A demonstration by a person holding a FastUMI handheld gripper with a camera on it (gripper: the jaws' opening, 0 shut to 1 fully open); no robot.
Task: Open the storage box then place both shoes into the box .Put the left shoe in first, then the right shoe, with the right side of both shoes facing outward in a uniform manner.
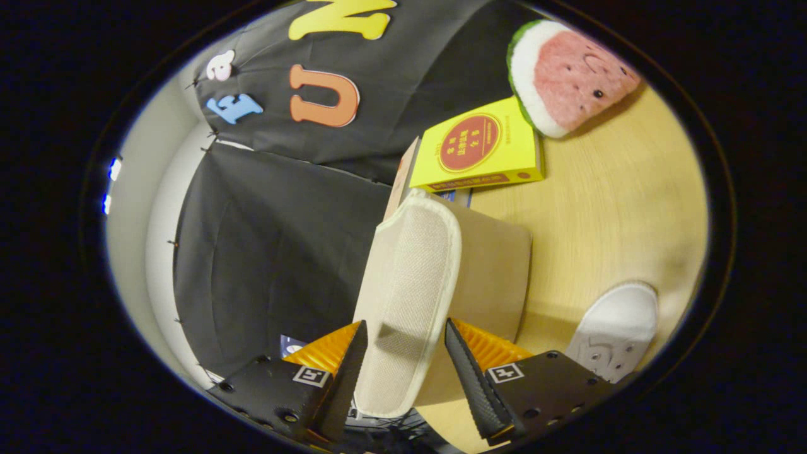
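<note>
My hand-held gripper (pixel 403 366) sits with fingers apart around the beige fabric storage box lid (pixel 410 296), maybe touching it. I should lift slowly and swing it fully open. The white sneaker (pixel 621 328) waits on the tabletop (pixel 618 202) at three o'clock.

Warm, even indoor light, soft shadows on the wooden table (pixel 605 208); sharp centre, strong fisheye bending at the edges.
</note>
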